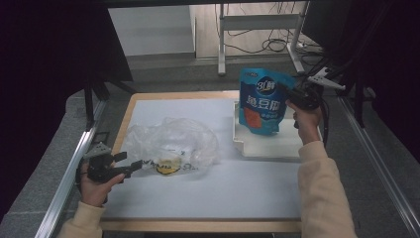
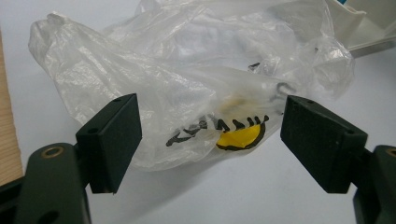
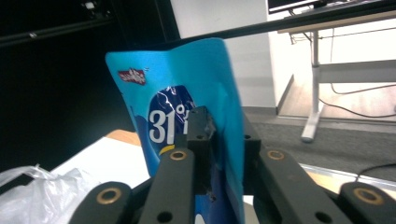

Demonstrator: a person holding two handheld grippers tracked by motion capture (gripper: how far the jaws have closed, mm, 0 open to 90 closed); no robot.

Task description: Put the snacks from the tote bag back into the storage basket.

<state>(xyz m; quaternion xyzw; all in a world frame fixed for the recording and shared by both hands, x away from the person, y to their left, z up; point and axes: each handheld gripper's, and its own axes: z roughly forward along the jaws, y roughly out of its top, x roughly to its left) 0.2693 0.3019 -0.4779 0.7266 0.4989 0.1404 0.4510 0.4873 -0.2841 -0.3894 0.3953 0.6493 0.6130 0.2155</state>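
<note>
Blue pouch [image 1: 261, 101] hangs upright over the white tray [image 1: 270, 146] at the table's right edge, toward the far right corner, its lower end just above the tray floor. The right gripper [image 1: 289, 95] pinches it near the top from the right side; in the right gripper view the two black jaws press on either face of the pouch [image 3: 187, 121]. Near the left edge, toward the front, the left gripper [image 1: 130, 166] lies level with its jaws spread wide, pointing at the crumpled clear plastic bag [image 1: 171, 144] that lies in the middle-left of the white sheet [image 1: 213, 193]. The bag [image 2: 187, 93] lies just ahead of the open jaws, untouched by them.
</note>
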